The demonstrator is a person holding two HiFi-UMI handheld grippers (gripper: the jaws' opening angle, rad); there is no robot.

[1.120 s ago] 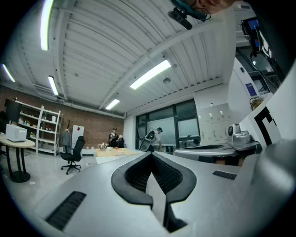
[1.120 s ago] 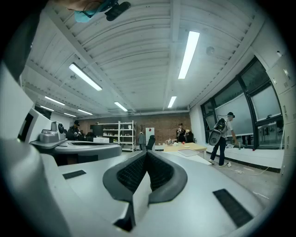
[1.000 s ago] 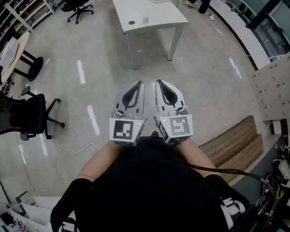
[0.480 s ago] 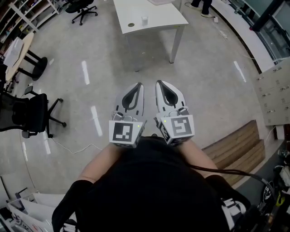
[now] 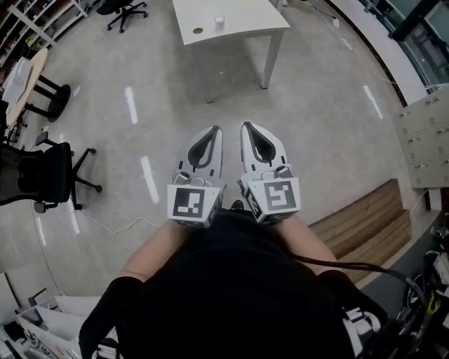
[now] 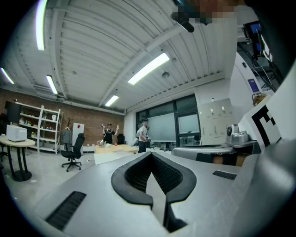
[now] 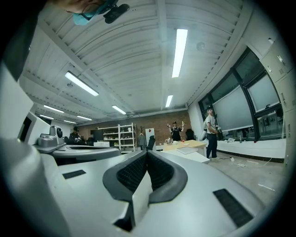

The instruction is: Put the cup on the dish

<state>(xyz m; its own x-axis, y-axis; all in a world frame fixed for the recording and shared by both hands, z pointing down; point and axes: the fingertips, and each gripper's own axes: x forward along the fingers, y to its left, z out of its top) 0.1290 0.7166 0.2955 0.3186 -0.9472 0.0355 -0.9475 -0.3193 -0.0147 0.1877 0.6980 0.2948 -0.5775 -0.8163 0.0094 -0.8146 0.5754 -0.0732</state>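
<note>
**Cup and dish far ahead, both tools shut and empty**

There's the cup [image 5: 219,23], small and white, standing upright on the white worktop [image 5: 245,15], well ahead of both tool tips and roughly in line with the left one. The dish [image 5: 198,31], a small dark round, lies on the same worktop just left of the cup and apart from it, so the cup is not on the dish.

Back to the tools: the left tool [image 5: 215,129] and the right tool [image 5: 245,126] are held side by side, close in front of the person's dark-clad body, both pointing out toward the worktop. In the left gripper view the left tool's jaws are pressed together with nothing between them, and in the right gripper view the right tool's jaws are closed and empty too.

Bare floor [image 5: 316,119] stretches between tools and worktop. A black office chair [image 5: 42,179] stands well off to the left of the left tool, and wooden steps [image 5: 365,224] lie to the right of the right tool.
</note>
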